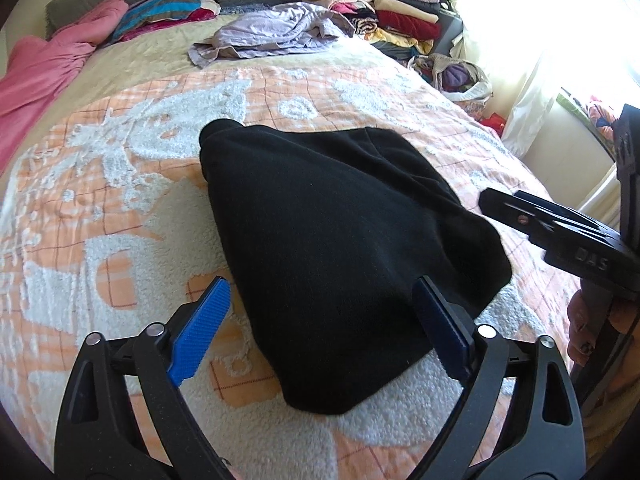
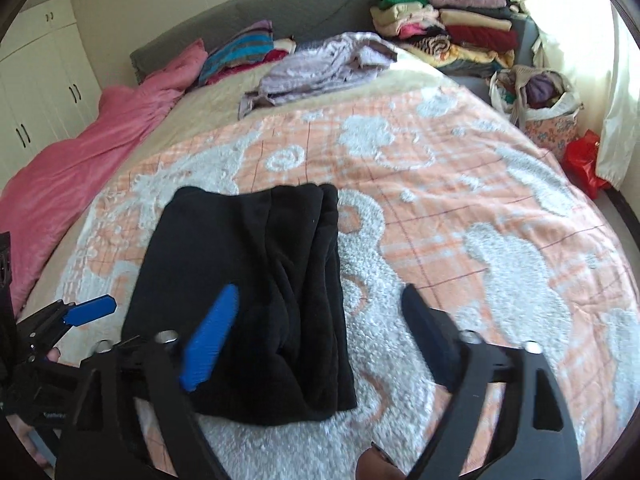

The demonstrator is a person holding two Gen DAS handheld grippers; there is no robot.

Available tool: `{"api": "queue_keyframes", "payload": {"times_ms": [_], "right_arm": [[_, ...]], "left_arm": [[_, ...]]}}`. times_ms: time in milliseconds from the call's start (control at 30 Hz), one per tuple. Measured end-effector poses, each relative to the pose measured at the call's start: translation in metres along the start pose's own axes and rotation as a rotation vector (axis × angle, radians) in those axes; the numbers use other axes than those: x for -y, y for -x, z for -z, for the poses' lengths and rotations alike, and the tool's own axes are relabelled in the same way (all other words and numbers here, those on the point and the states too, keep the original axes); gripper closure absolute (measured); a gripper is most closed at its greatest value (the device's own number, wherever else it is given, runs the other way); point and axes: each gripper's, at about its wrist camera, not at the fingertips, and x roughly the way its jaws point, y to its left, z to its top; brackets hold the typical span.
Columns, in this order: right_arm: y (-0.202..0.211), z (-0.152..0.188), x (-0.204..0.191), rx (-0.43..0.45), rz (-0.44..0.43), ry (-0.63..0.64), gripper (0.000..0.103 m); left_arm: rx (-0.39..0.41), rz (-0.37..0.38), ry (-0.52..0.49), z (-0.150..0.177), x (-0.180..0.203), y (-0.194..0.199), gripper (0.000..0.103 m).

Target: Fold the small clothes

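A folded black garment point(image 1: 328, 248) lies flat on the orange and white bedspread point(image 1: 120, 184); it also shows in the right wrist view point(image 2: 248, 292). My left gripper point(image 1: 320, 312) is open and empty, its blue fingers spread just above the garment's near end. My right gripper point(image 2: 320, 320) is open and empty, hovering over the garment's right edge. The right gripper's body shows at the right of the left wrist view point(image 1: 560, 232). The left gripper's blue finger shows at the left of the right wrist view point(image 2: 92, 310).
A crumpled lilac garment point(image 1: 276, 32) lies farther up the bed. A pink blanket point(image 1: 44, 68) runs along the left side. Stacks of folded clothes point(image 1: 384, 12) and a full laundry basket point(image 2: 540, 104) stand at the far right. White wardrobes point(image 2: 36, 80) are on the left.
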Motion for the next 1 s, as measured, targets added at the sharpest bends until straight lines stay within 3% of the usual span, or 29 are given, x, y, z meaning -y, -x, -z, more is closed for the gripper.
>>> {"api": "queue_keyframes", "payload": {"times_ms": [133,167,567,1000], "right_arm": [[0.029,0.005,-0.005,0.073,0.012,0.007,0.006],[0.035,0.006,-0.007,0.085,0.009,0.007,0.006],[0.104,0.044,-0.044,0.233,0.018,0.056,0.005],[0.12,0.095,-0.068,0.278,0.103,0.083,0.005]], "left_arm": [[0.029,0.008,0.006,0.005,-0.002,0.019,0.015],[0.035,0.008,0.007,0.006,-0.003,0.023,0.009],[0.13,0.004,-0.014,0.028,-0.016,0.073,0.009],[0.173,-0.004,0.017,0.067,-0.041,0.099,0.009]]}}
